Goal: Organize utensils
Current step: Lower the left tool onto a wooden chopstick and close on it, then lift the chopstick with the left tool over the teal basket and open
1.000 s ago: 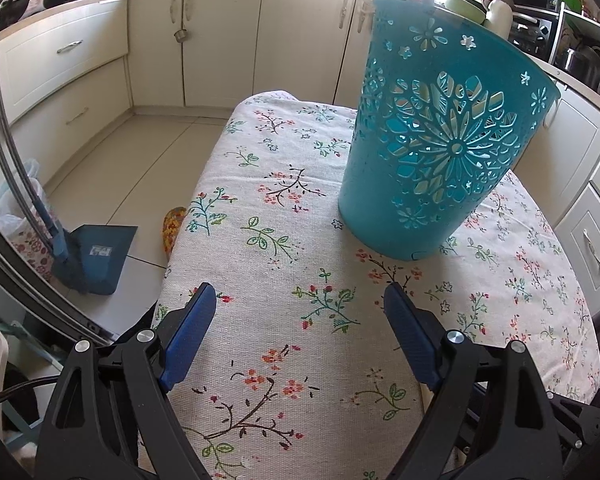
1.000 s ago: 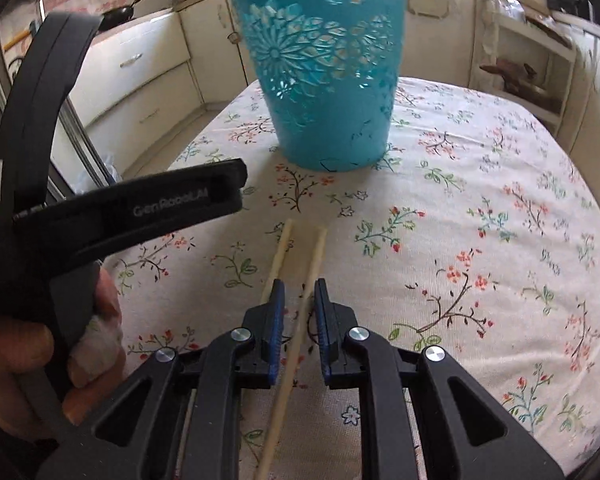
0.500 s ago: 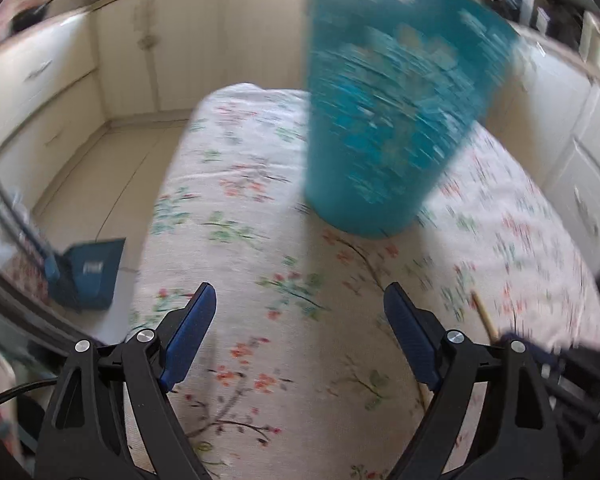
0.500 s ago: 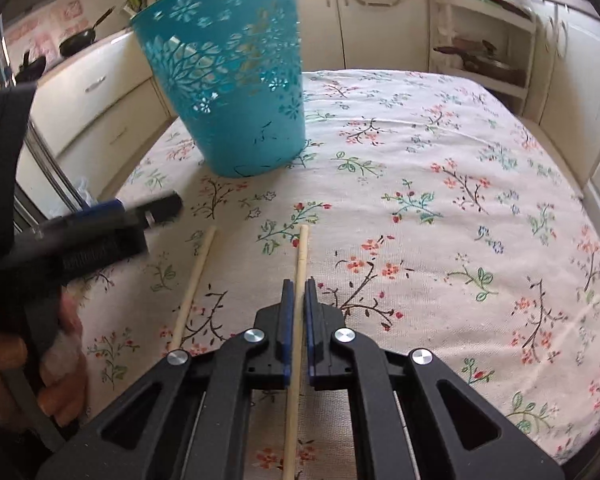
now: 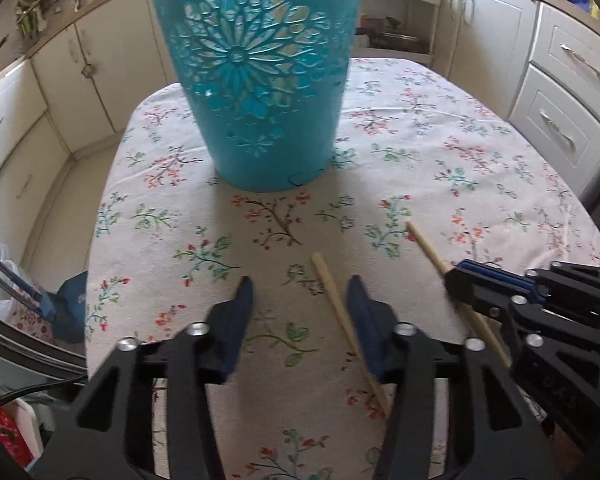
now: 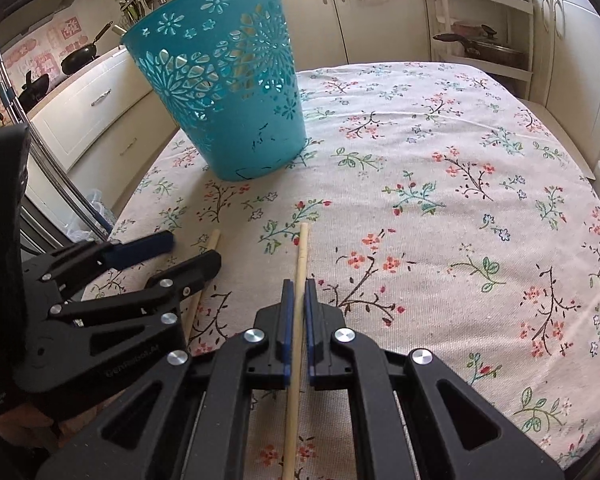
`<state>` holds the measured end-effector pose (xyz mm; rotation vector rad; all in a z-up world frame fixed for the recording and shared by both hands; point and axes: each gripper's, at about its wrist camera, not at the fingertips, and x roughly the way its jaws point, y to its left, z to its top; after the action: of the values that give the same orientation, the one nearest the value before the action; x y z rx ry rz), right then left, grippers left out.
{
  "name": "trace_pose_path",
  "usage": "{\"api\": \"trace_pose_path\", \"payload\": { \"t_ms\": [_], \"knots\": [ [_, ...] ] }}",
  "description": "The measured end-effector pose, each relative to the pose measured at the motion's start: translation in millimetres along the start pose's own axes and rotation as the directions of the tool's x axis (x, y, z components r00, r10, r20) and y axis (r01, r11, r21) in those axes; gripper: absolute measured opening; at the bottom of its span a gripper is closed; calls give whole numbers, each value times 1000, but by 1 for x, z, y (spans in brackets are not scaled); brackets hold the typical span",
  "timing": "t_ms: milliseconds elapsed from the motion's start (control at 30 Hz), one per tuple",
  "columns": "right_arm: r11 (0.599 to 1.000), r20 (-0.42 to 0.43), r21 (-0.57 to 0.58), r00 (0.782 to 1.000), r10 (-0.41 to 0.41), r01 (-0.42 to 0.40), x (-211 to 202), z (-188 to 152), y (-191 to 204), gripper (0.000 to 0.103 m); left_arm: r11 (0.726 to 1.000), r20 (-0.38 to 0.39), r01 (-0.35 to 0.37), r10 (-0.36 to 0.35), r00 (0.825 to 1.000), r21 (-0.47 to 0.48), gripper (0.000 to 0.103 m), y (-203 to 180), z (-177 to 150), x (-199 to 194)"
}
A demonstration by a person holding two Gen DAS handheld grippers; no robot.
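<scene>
My right gripper [image 6: 296, 300] pinches one chopstick [image 6: 300, 256] near the table's [image 6: 460, 160] front edge; my left gripper [image 5: 300, 300] is closing around the other chopstick [image 5: 332, 288], not yet gripping; the teal basket [image 6: 228, 100] stands toward the far-left corner

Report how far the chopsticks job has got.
Done: nothing visibly stowed; both chopsticks are outside the teal basket, whose inside is out of view. In hand: the right gripper is shut on one chopstick; the left gripper has jaws closing around the other chopstick, which lies on the floral tablecloth, not yet pinched. Left: finish that grasp and carry both to the basket.
</scene>
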<state>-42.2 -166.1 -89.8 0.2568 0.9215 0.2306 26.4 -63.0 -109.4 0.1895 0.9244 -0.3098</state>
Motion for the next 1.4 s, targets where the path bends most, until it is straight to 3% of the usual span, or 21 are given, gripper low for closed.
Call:
{"api": "trace_pose_path", "payload": {
  "t_ms": [200, 300, 533, 667, 933, 1167, 1400],
  "knots": [
    [1000, -1, 8, 1000, 6, -6, -1, 0, 0, 6, 998, -12, 61, -61, 998, 15, 13, -5, -2, -3],
    [1000, -1, 11, 1000, 6, -6, -1, -1, 0, 6, 997, -26, 78, -78, 997, 5, 13, 0, -1, -3],
    [1000, 5, -12, 1000, -14, 14, 0, -1, 4, 6, 998, -37, 28, -26, 999, 51, 14, -7, 1, -2],
    [999, 10, -27, 1000, -25, 25, 1, -1, 6, 6, 998, -39, 56, -55, 998, 33, 5, -4, 1, -2],
    [999, 15, -36, 999, -31, 31, 2, -1, 7, 6, 992, -27, 122, -123, 992, -26, 5, 11, 1, -16],
    [998, 17, -45, 999, -37, 38, 2, -1, 7, 6, 980, 51, 187, -184, 982, -59, 5, 27, 13, -48],
    [998, 18, -50, 999, -41, 42, 2, -2, 6, 6, 964, 171, 253, -236, 957, -84, 5, 40, 37, -93]
  ]
}}
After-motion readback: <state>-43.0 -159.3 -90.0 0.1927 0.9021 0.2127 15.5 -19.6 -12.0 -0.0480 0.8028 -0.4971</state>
